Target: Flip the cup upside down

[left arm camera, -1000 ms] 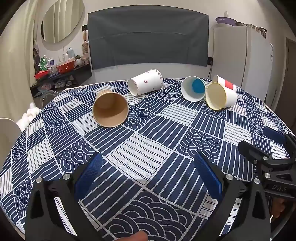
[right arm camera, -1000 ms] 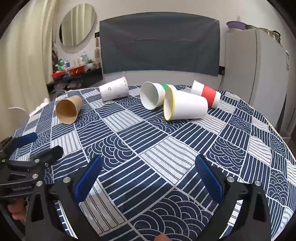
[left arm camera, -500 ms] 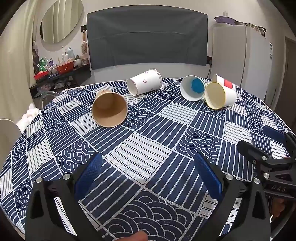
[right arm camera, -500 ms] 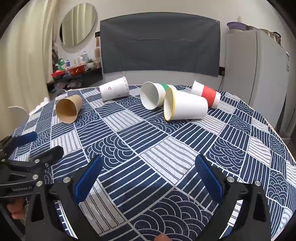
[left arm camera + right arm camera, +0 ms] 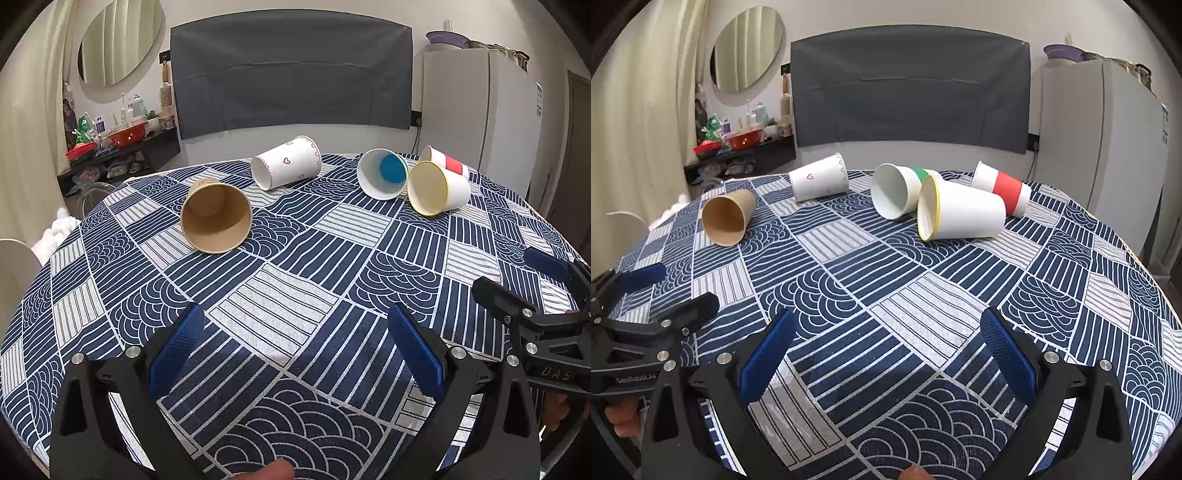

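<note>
Several paper cups lie on their sides on the far half of a round table. A brown cup [image 5: 216, 220] [image 5: 728, 215] lies at the left, mouth toward me. A white heart-print cup [image 5: 286, 167] [image 5: 819, 181] lies behind it. A green-band cup with a blue bottom [image 5: 382, 178] [image 5: 897, 190], a yellow-rimmed white cup [image 5: 436, 189] [image 5: 960, 213] and a red-band cup [image 5: 445, 162] [image 5: 1003, 187] lie at the right. My left gripper [image 5: 295, 339] [image 5: 646, 288] and right gripper [image 5: 886, 339] [image 5: 524, 280] are open, empty, near the table's front.
The table [image 5: 295, 280] wears a navy-and-white patterned cloth. A grey-covered screen [image 5: 291, 77] hangs on the wall behind, a white fridge [image 5: 480, 114] stands at the right, and a cluttered shelf [image 5: 110, 144] at the left. A white chair back [image 5: 11, 269] shows at the left edge.
</note>
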Available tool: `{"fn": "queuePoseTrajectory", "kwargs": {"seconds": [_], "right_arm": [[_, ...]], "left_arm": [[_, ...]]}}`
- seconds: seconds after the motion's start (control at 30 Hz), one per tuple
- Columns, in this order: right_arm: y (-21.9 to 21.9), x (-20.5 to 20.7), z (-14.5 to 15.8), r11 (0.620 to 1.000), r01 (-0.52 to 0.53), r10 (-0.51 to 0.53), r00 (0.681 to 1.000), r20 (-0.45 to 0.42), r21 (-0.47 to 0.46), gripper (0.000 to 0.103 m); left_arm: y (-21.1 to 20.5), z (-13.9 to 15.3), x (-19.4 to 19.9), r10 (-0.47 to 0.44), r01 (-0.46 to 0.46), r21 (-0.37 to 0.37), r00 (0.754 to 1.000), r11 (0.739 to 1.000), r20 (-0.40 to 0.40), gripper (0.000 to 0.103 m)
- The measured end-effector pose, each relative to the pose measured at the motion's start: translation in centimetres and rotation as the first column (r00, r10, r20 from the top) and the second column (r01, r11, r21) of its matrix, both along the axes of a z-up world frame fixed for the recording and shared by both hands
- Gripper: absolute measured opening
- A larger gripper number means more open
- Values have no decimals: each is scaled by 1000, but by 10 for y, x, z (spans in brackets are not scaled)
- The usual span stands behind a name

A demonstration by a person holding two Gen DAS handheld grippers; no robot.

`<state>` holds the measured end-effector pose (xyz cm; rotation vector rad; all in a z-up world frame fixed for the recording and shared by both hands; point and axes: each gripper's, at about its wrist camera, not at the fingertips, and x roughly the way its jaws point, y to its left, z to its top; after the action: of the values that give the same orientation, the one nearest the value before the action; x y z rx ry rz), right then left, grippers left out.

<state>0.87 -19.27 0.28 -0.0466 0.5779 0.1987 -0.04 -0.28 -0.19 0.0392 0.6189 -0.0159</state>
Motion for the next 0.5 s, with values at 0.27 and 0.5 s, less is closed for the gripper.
{"fn": "queuePoseTrajectory", "kwargs": {"seconds": [0.27, 0.5], "right_arm": [[0, 0, 0, 1000, -1, 1, 1000, 0, 1, 95], [-1, 0, 1, 1000, 0, 0, 1000, 5, 10, 95]], "left_arm": [[0, 0, 0, -2, 2, 0, 1000, 1000, -2, 97], [0, 0, -1, 8, -8, 7, 1000, 1000, 6, 97]]}}
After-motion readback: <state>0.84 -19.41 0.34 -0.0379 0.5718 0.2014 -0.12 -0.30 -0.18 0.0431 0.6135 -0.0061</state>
